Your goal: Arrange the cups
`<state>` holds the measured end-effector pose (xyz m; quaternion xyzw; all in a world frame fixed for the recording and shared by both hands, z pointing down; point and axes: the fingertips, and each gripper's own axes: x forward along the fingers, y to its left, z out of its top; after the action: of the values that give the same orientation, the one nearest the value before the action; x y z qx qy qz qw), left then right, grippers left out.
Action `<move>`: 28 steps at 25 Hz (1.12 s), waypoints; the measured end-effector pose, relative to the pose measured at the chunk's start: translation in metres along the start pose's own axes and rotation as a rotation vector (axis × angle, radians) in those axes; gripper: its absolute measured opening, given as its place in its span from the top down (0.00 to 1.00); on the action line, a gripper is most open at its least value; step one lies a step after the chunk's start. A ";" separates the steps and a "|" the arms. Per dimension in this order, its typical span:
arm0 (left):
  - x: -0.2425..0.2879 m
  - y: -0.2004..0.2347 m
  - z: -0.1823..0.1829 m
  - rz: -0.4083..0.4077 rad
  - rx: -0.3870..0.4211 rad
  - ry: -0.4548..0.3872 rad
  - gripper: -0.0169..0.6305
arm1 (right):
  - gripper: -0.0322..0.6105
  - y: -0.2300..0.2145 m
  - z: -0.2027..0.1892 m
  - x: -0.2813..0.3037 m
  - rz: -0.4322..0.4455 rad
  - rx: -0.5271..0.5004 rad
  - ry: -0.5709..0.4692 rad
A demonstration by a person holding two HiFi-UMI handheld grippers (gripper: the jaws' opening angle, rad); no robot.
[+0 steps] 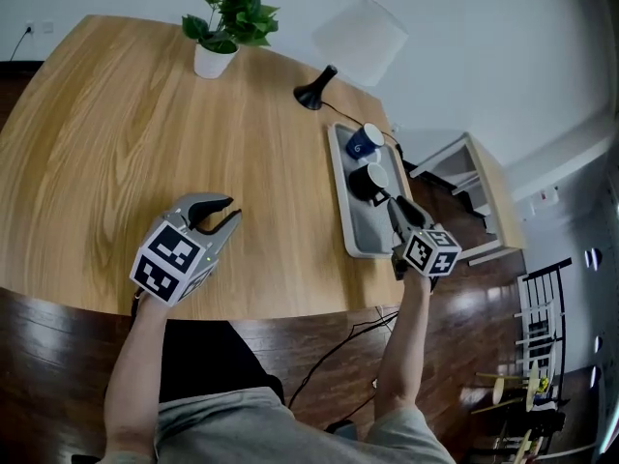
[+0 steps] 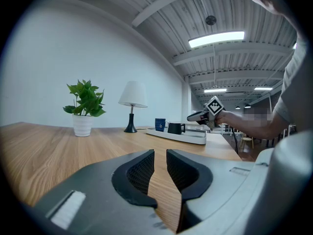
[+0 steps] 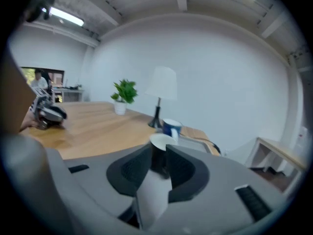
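My right gripper (image 1: pixel 395 209), jaws narrowly apart and gripping nothing, sits at the black cup (image 1: pixel 366 182) near the right edge of the desk (image 1: pixel 145 143); a nudge could topple it.

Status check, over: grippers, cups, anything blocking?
Left gripper empty, jaws slightly apart, over table. Right gripper at black cup on tray, grip unclear. Blue cup just beyond, same tray.
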<state>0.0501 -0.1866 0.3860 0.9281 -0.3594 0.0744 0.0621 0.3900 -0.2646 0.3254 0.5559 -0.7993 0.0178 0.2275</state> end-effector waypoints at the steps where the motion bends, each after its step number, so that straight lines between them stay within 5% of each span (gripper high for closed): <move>1: 0.000 0.000 0.000 -0.001 0.001 -0.002 0.86 | 0.83 0.028 0.021 -0.009 0.061 -0.011 -0.091; 4: 0.001 0.001 -0.001 -0.001 0.002 -0.008 0.86 | 0.83 0.128 0.058 -0.017 0.281 -0.036 -0.279; 7: 0.000 0.000 -0.002 -0.003 0.000 -0.010 0.86 | 0.83 0.213 0.054 -0.001 0.438 -0.050 -0.315; 11: -0.001 0.001 -0.004 -0.005 -0.001 -0.013 0.86 | 0.83 0.276 0.049 0.029 0.536 -0.008 -0.320; 28: -0.008 0.003 0.001 -0.001 -0.006 -0.014 0.86 | 0.84 0.313 0.043 0.066 0.593 0.089 -0.267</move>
<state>0.0425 -0.1838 0.3843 0.9286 -0.3597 0.0668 0.0622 0.0759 -0.2154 0.3822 0.3058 -0.9475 0.0453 0.0812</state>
